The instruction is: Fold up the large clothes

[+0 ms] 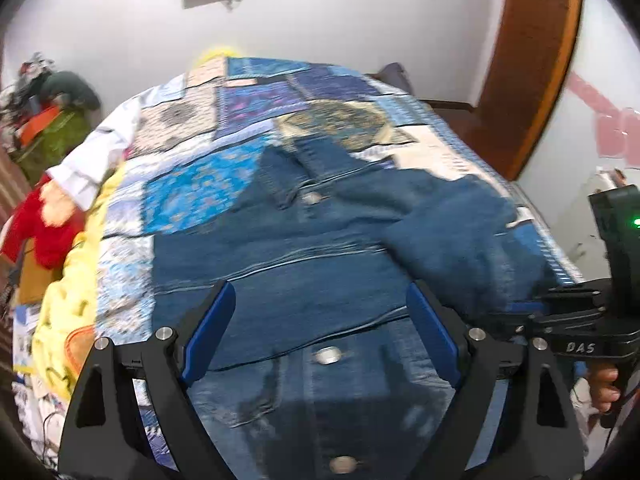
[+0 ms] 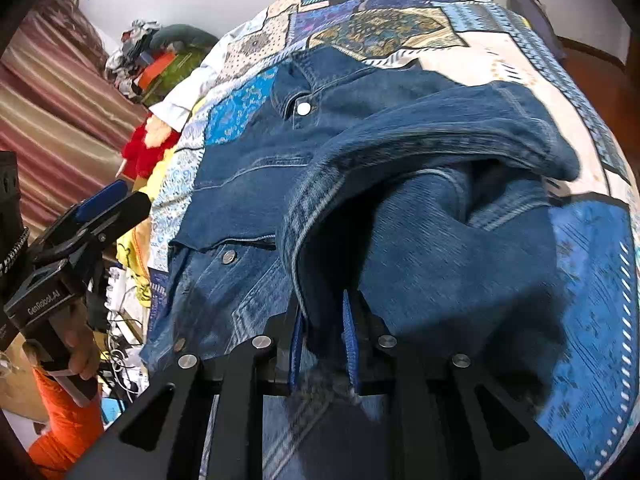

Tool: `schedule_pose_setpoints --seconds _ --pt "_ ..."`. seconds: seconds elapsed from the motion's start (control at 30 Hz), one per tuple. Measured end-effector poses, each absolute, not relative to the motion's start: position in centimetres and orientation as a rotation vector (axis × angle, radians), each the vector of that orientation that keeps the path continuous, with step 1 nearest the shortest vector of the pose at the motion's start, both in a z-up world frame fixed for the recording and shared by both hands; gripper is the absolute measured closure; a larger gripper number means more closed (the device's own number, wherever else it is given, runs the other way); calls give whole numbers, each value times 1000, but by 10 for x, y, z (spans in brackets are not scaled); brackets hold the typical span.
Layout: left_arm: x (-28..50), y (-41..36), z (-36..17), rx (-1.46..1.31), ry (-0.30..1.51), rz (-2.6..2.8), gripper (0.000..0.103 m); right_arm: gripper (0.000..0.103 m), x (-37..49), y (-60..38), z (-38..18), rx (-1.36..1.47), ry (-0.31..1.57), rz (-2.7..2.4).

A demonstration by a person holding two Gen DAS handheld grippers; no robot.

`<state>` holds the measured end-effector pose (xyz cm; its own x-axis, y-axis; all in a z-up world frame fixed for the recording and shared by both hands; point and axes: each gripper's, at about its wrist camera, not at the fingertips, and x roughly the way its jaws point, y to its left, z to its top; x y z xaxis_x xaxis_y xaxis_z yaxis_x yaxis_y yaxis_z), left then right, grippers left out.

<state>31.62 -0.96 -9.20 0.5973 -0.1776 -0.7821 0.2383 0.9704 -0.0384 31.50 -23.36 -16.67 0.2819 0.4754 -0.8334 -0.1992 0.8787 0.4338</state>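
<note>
While the right gripper (image 2: pixel 322 344) pinches the blue denim jacket (image 1: pixel 304 256) sleeve, we judge the left gripper (image 1: pixel 320 332), jaws spread, nearer its body, which runs near-to-far on the bed.

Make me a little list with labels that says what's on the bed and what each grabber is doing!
garment: denim jacket, spread on the bed, front up, metal buttons showing
bed cover: patchwork quilt, blue and cream patches
left gripper: open, above the jacket's button front, holding nothing
right gripper: shut on the jacket, pinching a fold of denim
lifted part: sleeve side, raised and curling over the jacket's body
bedside: red and white clothes at the quilt's left edge
</note>
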Motion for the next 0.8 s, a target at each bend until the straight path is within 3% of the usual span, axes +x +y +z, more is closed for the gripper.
schedule_pose_setpoints --seconds 0.33,0.6,0.67,0.8 --pt "342 -106 -72 196 925 -437 15 88 282 -294 -128 142 1032 274" --pt "389 -192 -121 317 1057 -500 16 88 283 -363 -134 138 994 63" --pt "399 -206 -136 341 1092 -502 19 88 283 -377 -143 183 1018 56" --pt "413 -226 -164 395 1151 -454 46 88 280 -395 -163 255 1070 57"
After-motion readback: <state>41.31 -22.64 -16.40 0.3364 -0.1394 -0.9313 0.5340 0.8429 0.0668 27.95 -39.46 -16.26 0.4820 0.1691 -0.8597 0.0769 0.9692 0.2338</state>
